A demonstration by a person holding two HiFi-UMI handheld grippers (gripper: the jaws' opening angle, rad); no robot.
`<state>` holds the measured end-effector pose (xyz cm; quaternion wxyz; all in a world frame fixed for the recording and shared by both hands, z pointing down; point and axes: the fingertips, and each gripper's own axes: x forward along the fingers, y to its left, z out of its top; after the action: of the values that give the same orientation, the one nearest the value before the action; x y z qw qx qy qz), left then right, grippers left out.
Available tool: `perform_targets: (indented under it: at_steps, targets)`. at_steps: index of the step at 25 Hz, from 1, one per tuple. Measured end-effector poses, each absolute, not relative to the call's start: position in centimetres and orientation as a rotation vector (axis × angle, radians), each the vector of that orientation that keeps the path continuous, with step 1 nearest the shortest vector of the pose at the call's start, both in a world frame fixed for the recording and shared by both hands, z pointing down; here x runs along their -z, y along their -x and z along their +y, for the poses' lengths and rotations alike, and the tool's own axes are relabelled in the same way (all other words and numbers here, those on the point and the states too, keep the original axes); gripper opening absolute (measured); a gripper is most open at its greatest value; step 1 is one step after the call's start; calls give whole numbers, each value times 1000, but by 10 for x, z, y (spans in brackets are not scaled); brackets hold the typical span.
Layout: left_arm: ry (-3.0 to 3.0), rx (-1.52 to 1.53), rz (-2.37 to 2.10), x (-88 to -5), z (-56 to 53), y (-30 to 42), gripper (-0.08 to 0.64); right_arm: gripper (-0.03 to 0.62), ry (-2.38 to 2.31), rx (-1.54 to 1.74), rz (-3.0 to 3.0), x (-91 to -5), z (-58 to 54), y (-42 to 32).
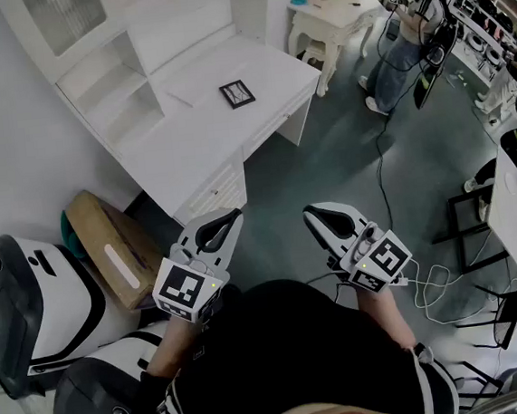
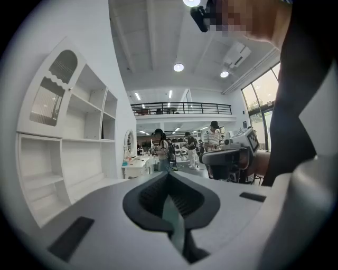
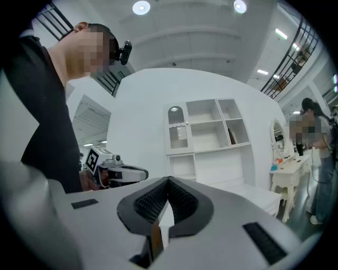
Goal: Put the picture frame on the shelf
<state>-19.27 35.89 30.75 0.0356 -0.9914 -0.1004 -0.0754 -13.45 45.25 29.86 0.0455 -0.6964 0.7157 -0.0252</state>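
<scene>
picture frame [image 1: 237, 93] 1 | grippers [image 1: 234, 217] [image 1: 310, 213] 2 | shelf unit [image 1: 180, 145] 1 | cardboard box [image 1: 108, 248] 1 | side table [image 1: 335, 12] 1

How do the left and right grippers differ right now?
The left gripper has its tips by the white desk, at its drawer corner; the right gripper has its tips over green floor. The left gripper angles rightward and the right gripper leftward, so the tips converge. Both are shut, empty, and short of the picture frame lying flat on the white desk.
</scene>
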Motion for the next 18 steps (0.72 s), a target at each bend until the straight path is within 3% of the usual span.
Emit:
perform_targets:
  at_steps: [18]
  targets:
    - [3048, 291, -376, -318, 398, 148, 6, 21, 2075, 107, 2186, -310, 491, 116]
